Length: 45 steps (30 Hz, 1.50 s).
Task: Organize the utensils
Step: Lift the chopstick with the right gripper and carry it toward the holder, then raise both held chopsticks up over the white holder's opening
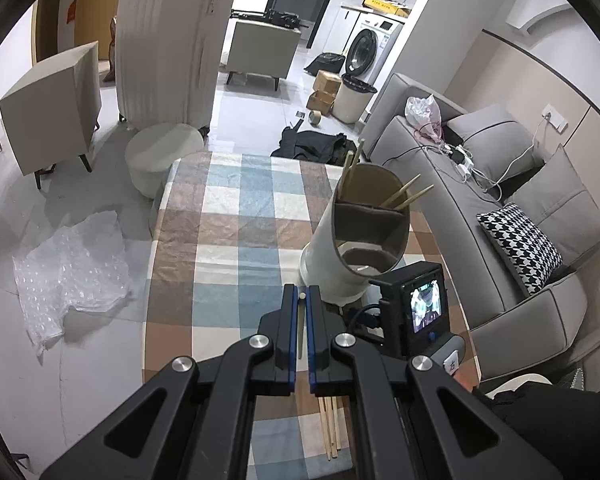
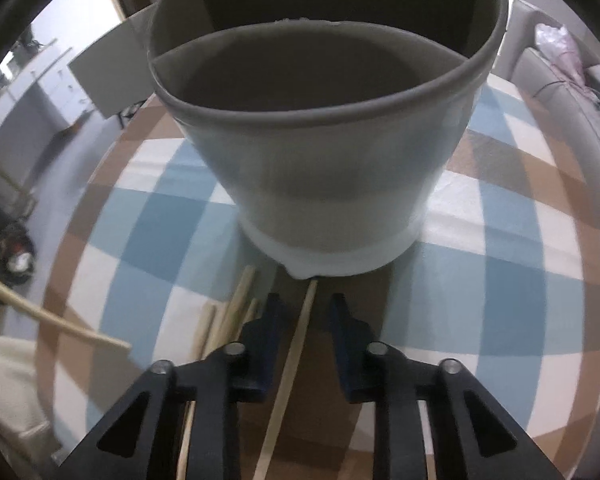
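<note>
A white utensil holder (image 1: 352,232) with a divider stands on the checked tablecloth (image 1: 240,216); several chopsticks (image 1: 406,196) lean in its far compartment. My left gripper (image 1: 301,294) is shut on one chopstick (image 1: 301,326), held above the table near the holder's base. Loose chopsticks (image 1: 330,426) lie on the cloth below it. My right gripper (image 2: 304,304) is open, low over the cloth, with one loose chopstick (image 2: 290,368) lying between its fingers, its tip at the holder's base (image 2: 340,252). More chopsticks (image 2: 232,312) lie to the left.
The right gripper's body with its screen (image 1: 416,304) sits just right of the holder. A grey sofa (image 1: 500,208) runs along the table's right side. A round stool (image 1: 160,152), a suitcase (image 1: 168,52) and bubble wrap (image 1: 68,272) are on the floor to the left.
</note>
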Available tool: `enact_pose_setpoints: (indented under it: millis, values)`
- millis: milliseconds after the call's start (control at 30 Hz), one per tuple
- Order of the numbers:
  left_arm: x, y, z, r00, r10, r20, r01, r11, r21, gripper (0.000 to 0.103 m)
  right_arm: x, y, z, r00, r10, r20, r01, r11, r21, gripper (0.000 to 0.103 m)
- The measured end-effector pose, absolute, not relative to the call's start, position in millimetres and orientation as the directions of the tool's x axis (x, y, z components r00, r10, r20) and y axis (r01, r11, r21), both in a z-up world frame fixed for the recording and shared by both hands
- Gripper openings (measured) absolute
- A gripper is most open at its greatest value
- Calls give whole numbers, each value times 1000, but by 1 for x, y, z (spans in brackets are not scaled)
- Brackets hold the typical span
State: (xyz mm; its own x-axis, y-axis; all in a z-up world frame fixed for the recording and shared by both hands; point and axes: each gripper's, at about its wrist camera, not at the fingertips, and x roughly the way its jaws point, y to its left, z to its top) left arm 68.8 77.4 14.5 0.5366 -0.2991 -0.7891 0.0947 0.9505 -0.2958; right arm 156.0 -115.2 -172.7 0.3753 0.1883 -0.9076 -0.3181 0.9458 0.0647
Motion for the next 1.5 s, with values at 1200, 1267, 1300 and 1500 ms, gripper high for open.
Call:
enact_pose_setpoints:
  millis: [1200, 1267, 1300, 1500]
  values:
    - [79, 14, 89, 584, -294, -757, 203, 955, -215, 0, 77, -199, 7, 704, 484, -520, -384, 875, 294, 3]
    - [87, 10, 98, 588, -302, -751, 212, 953, -217, 0, 83, -202, 19, 715, 495, -493, -396, 869, 298, 3]
    - [92, 9, 103, 591, -307, -746, 217, 951, -219, 0, 89, -203, 30, 728, 498, -471, -403, 867, 295, 3]
    - [123, -2, 132, 614, -323, -721, 251, 945, -210, 0, 131, -205, 85, 782, 515, -351, -441, 855, 273, 3]
